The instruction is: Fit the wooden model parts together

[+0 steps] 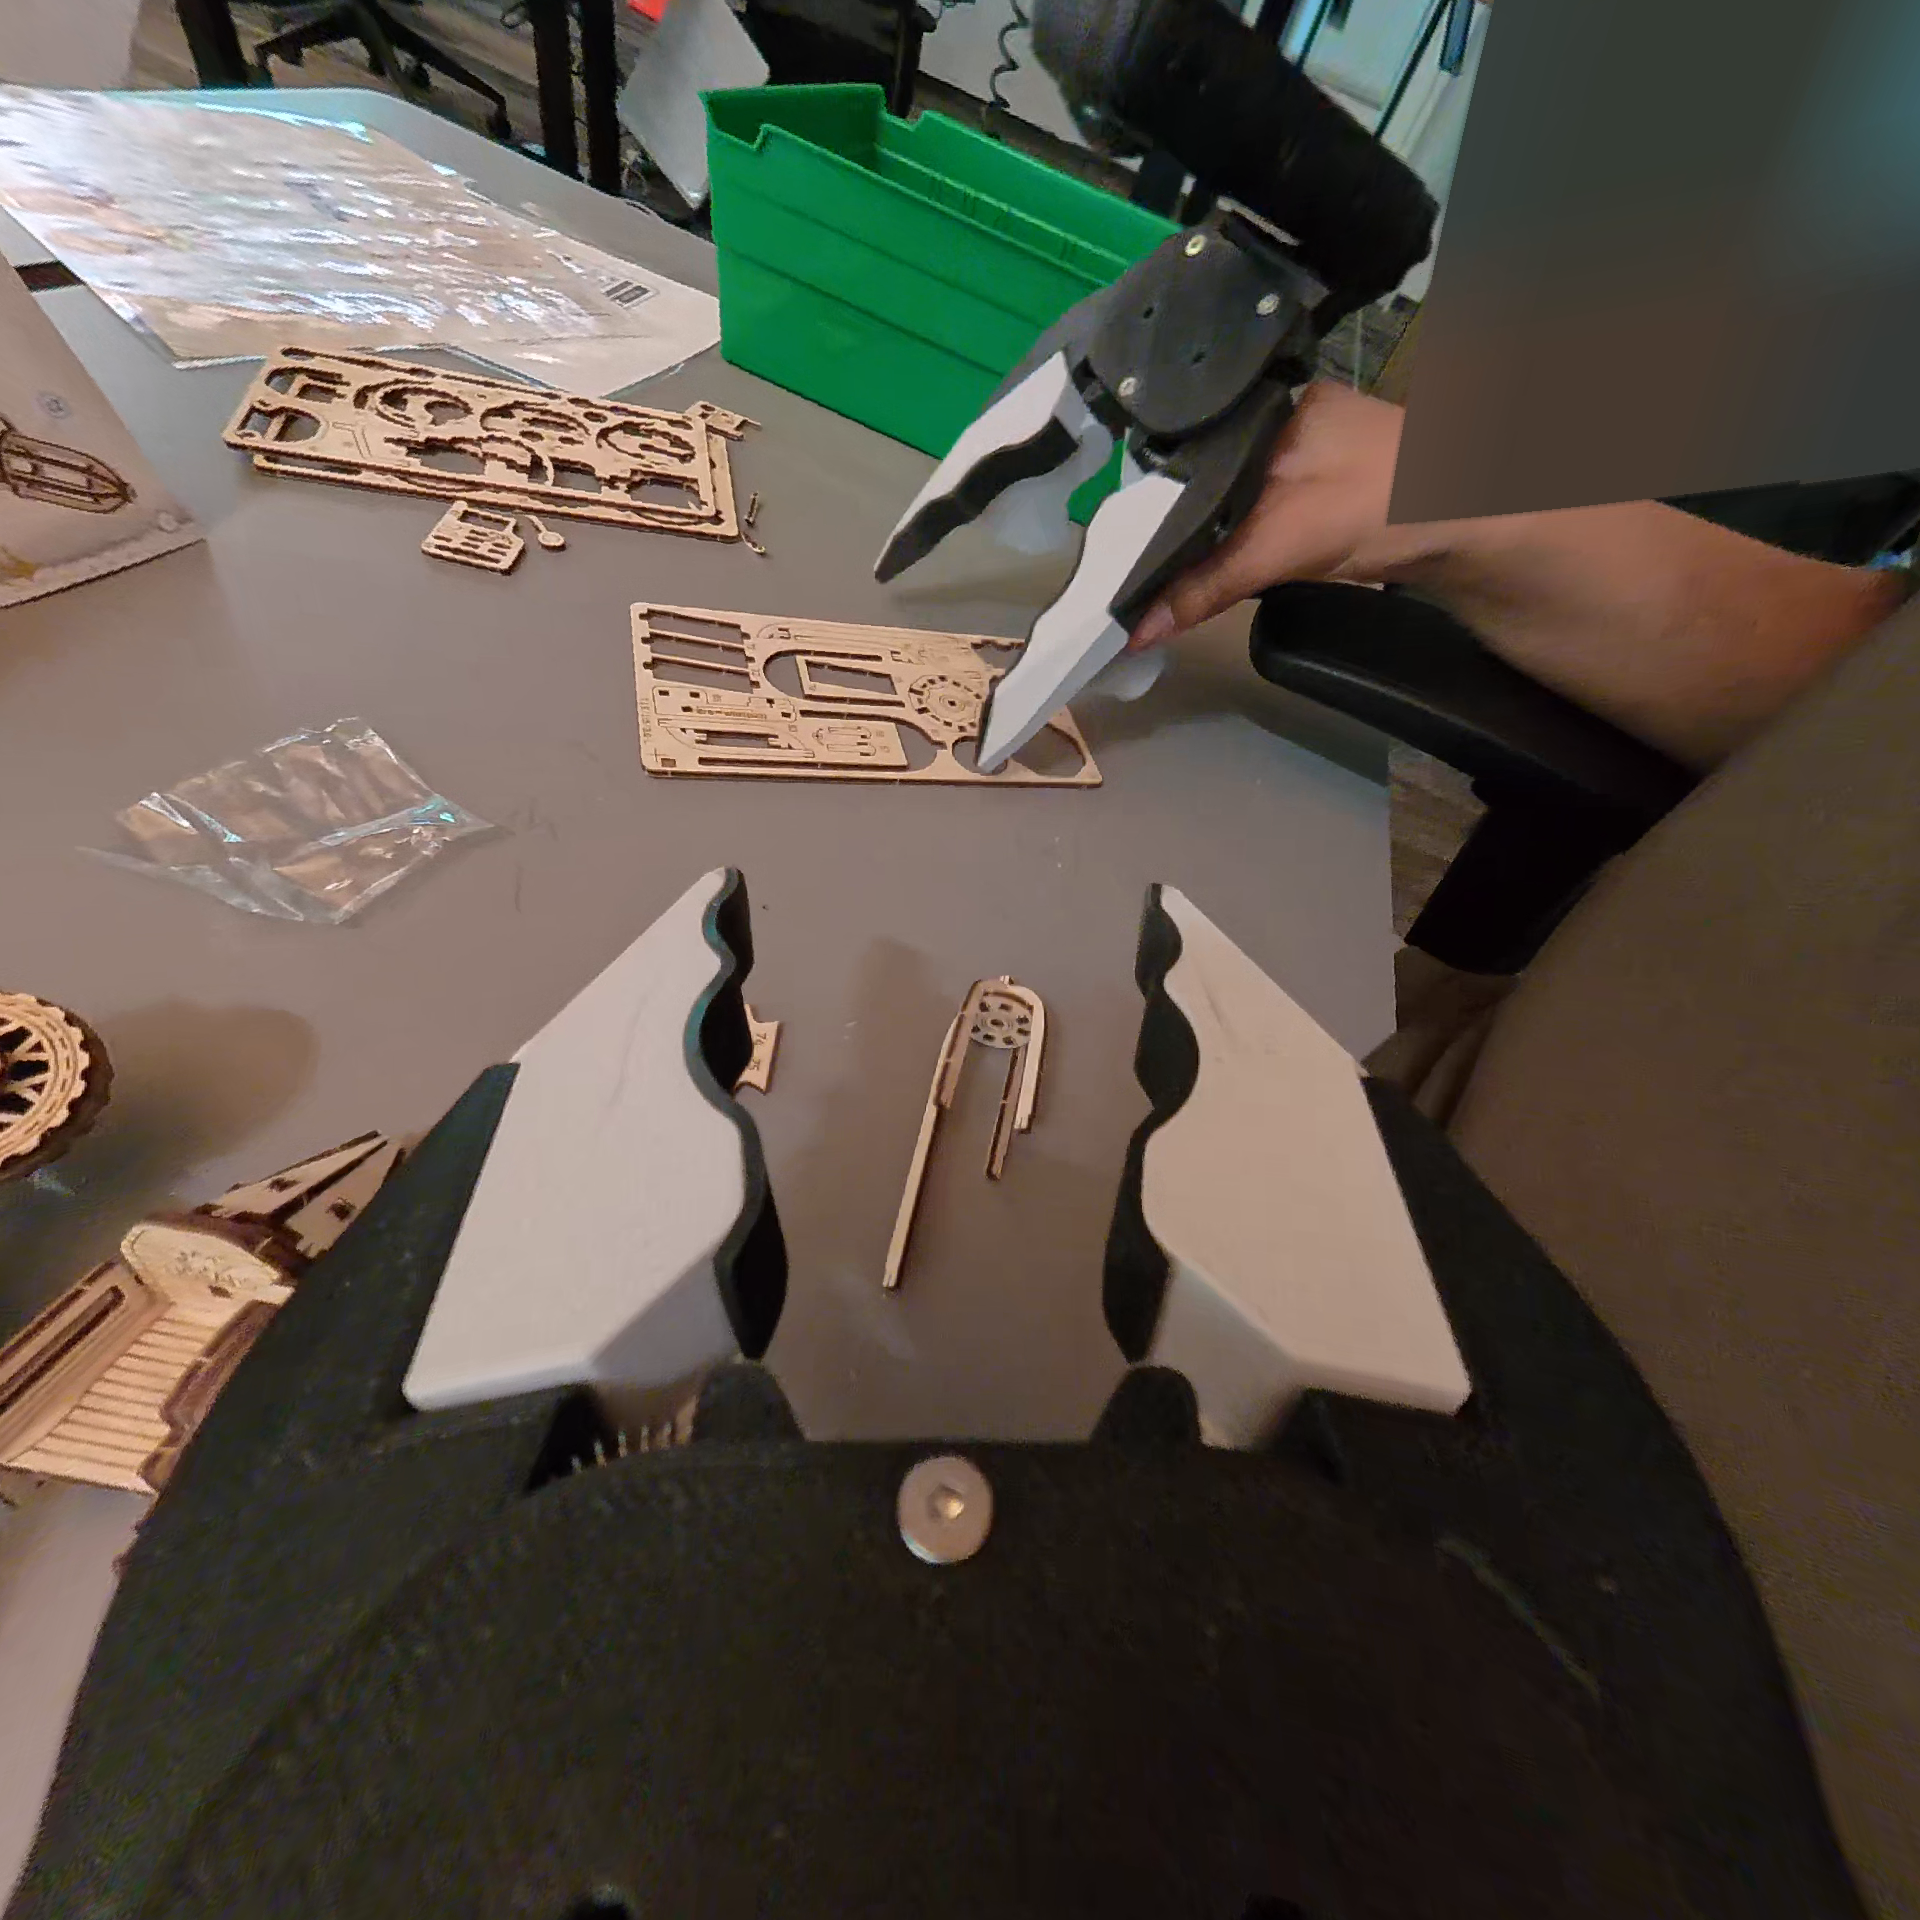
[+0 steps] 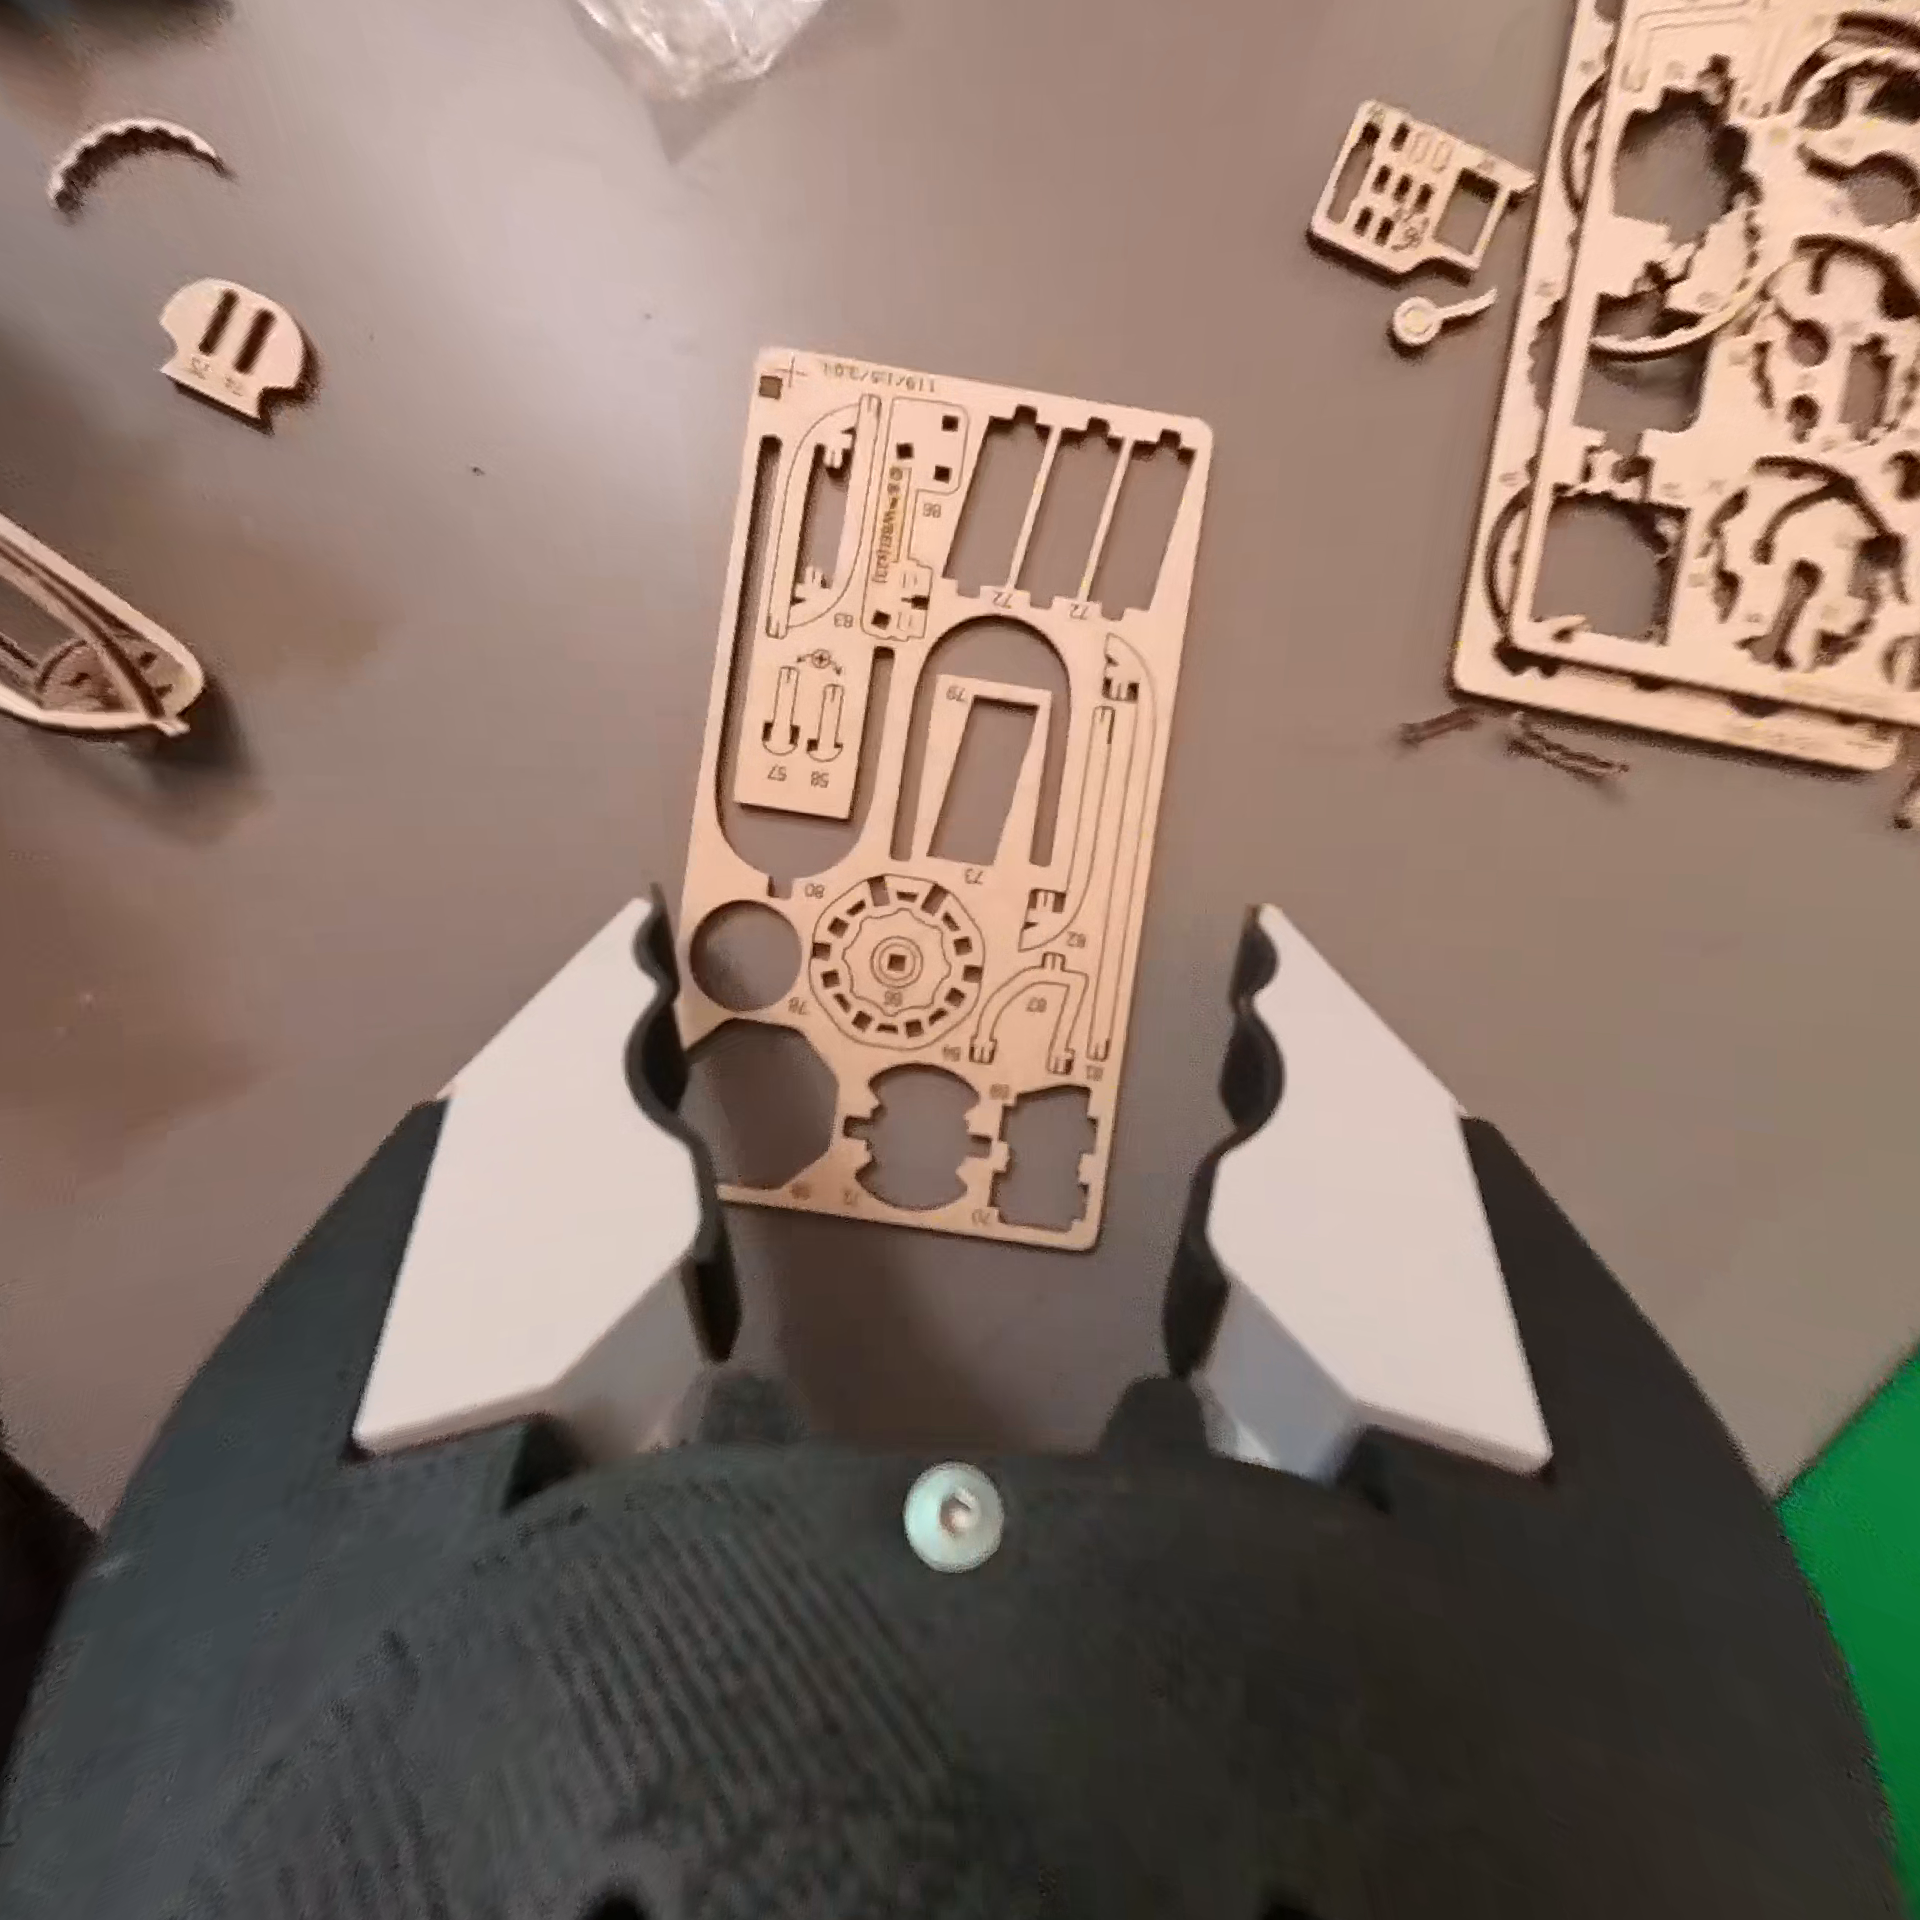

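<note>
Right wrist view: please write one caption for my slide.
Open right gripper poised over a small wooden parts sheet on the grey table.

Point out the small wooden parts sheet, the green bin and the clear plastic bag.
Small wooden parts sheet point(image 2: 977, 644): right wrist view, solid middle strip.
Green bin point(image 1: 883, 270): left wrist view, front wall.
Clear plastic bag point(image 1: 291, 821): left wrist view, crinkled middle.

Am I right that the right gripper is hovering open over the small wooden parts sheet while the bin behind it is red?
Nearly. The plastic bin is green, as the left wrist view shows. The right gripper is indeed open over the small wooden parts sheet.
</note>
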The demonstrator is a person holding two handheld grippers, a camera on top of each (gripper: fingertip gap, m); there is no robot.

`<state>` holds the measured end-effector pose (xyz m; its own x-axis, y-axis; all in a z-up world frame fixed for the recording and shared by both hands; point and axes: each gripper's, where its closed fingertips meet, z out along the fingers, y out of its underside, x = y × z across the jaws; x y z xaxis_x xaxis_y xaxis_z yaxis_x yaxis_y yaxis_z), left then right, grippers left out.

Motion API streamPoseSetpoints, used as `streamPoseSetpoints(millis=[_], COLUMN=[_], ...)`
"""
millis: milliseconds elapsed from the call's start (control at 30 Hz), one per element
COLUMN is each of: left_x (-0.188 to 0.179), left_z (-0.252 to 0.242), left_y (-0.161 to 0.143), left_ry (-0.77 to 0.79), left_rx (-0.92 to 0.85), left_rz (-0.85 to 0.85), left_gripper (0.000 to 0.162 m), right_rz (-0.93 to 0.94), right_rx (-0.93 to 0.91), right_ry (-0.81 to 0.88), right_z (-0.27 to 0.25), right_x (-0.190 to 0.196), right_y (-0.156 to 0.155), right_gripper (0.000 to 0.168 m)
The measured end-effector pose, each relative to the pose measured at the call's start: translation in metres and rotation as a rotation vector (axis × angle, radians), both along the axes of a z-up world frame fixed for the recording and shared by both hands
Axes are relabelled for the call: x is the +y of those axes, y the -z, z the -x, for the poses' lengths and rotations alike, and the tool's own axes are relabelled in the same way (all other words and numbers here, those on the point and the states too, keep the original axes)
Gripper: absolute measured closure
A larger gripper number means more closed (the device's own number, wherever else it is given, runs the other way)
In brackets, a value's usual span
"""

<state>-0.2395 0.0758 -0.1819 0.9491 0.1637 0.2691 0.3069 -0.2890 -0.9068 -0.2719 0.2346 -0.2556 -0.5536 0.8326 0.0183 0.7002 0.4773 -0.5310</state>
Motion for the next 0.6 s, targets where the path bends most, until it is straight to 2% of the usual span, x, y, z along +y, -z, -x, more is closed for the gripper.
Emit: streamPoseSetpoints(millis=[133,300,333,367,400,600], left_x=[-0.0009,-0.0014,-0.0013,-0.0011,-0.0011,-0.0014], left_z=[-0.003,-0.0053,-0.0058,-0.0062,-0.0065,-0.006], left_y=[-0.0007,-0.0014,-0.0015,-0.0014,-0.0012,-0.0002], left_ry=[0.011,0.018,0.02,0.021,0.021,0.017], left_rx=[0.003,0.003,0.004,0.004,0.006,0.015], left_rz=[-0.002,-0.004,-0.004,-0.003,-0.001,0.004], left_gripper=[0.087,0.088,0.088,0.088,0.088,0.089], right_rz=[-0.034,-0.032,-0.028,-0.022,-0.023,-0.014], right_rx=[-0.081,-0.078,-0.072,-0.058,-0.048,-0.054], right_ry=[0.011,0.025,0.021,0.012,0.007,-0.009], right_z=[-0.0029,-0.0014,-0.0016,-0.0017,-0.0019,-0.0054], right_x=[0.0011,0.0021,0.001,-0.001,-0.0018,-0.0027], right_y=[0.0132,0.0126,0.0111,0.0083,0.0072,0.0059], right_gripper=[0.044,0.046,0.05,0.069,0.078,0.078])
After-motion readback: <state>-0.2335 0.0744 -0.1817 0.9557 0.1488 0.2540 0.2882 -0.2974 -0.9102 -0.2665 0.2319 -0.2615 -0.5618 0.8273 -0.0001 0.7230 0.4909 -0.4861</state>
